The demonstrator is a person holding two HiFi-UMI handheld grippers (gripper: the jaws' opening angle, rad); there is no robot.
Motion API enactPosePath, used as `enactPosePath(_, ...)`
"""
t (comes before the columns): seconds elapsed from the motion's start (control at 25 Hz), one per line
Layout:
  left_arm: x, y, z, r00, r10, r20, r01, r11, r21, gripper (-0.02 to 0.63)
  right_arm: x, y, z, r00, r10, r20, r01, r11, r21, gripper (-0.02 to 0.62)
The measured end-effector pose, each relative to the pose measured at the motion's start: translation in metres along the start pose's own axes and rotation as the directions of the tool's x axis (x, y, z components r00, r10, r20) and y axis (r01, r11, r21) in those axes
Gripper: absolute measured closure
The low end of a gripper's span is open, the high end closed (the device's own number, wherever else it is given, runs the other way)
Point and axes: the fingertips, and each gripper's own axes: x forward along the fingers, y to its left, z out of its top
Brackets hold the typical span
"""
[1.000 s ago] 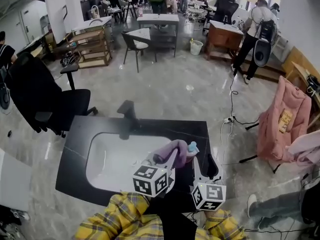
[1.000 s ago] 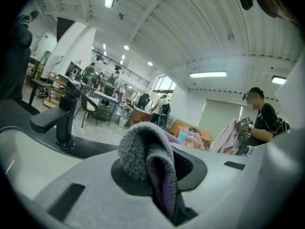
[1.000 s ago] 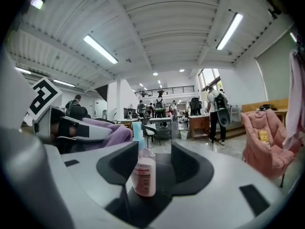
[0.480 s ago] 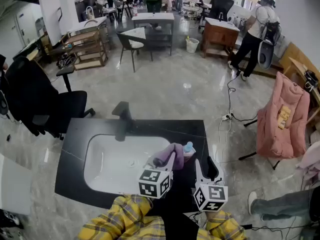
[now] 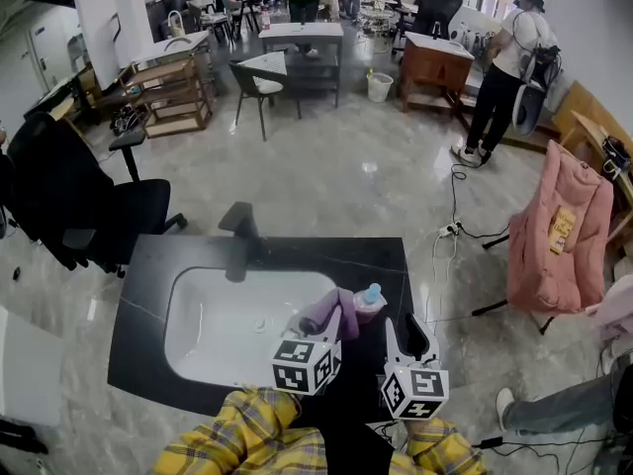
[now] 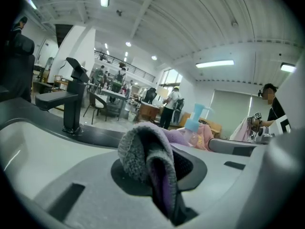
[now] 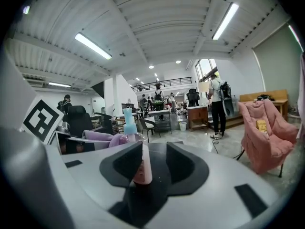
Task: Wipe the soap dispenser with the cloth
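A large, bright workshop hall with a pale polished stone floor stretches away, with desks, chairs and a few people far back. In the foreground is a black countertop (image 5: 148, 275) with a white sink basin (image 5: 213, 325) sunk into it and a black faucet (image 5: 240, 237) at its far edge. A black office chair (image 5: 94, 206) stands to the left, and a chair draped in pink (image 5: 554, 236) to the right.

At the bottom of the head view, a person in yellow plaid sleeves (image 5: 247, 431) holds out both grippers over the right part of the counter.

The left gripper (image 5: 318, 321) has its jaws clamped on a purple cloth (image 5: 328, 311), which bunches up out of them in a thick fold.

The soap dispenser (image 5: 368, 300), a clear pinkish bottle with a light blue pump, stands upright on the counter just right of the basin. The cloth lies against its left side.

The right gripper (image 5: 404, 336) has just been closing. Its jaws are partly apart, with the bottle standing in the gap. The bottle is close against the left pad, and open space shows between it and the right pad.
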Motion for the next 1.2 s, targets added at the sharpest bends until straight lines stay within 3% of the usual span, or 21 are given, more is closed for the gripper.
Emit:
enactPosePath(0.8, 0.007, 0.022, -0.057, 0.983, 0.009, -0.185, -0.015, 0.999, -0.028, 0.548, 0.009, 0.013, -0.013, 0.995, 0.079, -0.055, -0.081, 0.996, -0.031, 0.479)
enactPosePath(1.04, 0.004, 0.024, -0.069, 0.975, -0.002, -0.221, -0.006, 0.999, -0.034, 0.548, 0.014, 0.014, -0.002, 0.983, 0.179, -0.035, -0.18, 0.982, -0.054, 0.479)
enactPosePath(1.2, -0.008, 0.031, -0.063, 0.98, 0.016, -0.201, -0.024, 0.999, -0.036, 0.548, 0.018, 0.016, 0.008, 0.953, 0.302, -0.032, -0.303, 0.95, -0.07, 0.477)
